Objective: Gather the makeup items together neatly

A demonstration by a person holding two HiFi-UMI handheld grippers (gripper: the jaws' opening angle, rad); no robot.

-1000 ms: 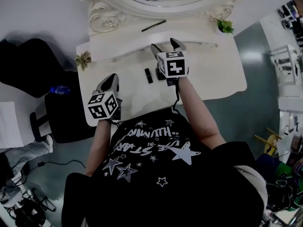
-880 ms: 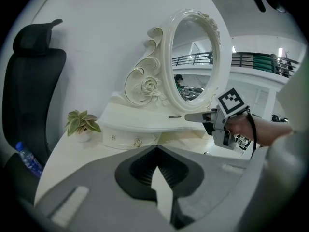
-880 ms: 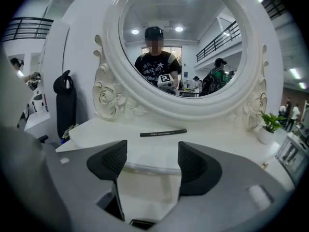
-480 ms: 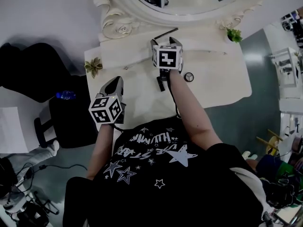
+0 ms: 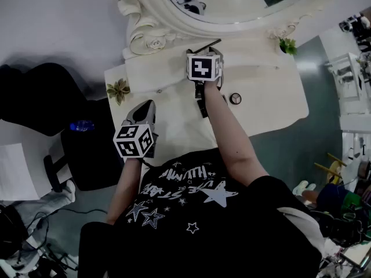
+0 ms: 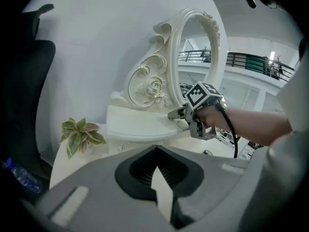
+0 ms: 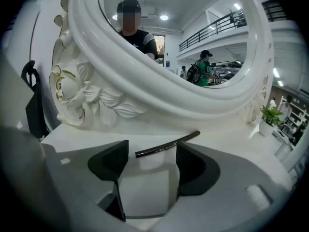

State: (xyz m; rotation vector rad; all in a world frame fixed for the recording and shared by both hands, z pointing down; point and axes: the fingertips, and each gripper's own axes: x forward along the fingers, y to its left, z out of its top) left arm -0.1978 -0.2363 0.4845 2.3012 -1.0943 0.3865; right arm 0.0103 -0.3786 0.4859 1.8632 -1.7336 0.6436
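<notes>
- Well, the right gripper [image 7: 151,154] is held out over the raised shelf [image 5: 249,54] of the white dressing table [image 5: 272,103], pointing down at the foot of the carved mirror frame [image 7: 96,98]; its jaws have just been closing a little, yet they stand wide apart with nothing pressed between the pads
- the makeup pencil [image 7: 166,145], slim and dark, lies on that shelf crosswise just past the jaw tips, one end in front of the gap and the other running on beyond one jaw; whether a tip touches it I cannot tell
- the left gripper [image 6: 155,150] hangs over the left front part of the table, well apart from the pencil; its jaws meet at the tips and hold nothing
- on the lower tabletop a small round item [image 5: 235,98] sits just beside the right forearm, and a short dark oblong thing [image 5: 201,106] lies partly under that arm; what either one is I cannot make out
- a small leafy plant [image 6: 79,132] stands at the left end of the table, and another green plant [image 7: 269,115] stands at the right end by the frame
- a black chair [image 5: 87,155] stands to the left of the table, with a blue-tinted bottle [image 5: 81,125] at its edge
</notes>
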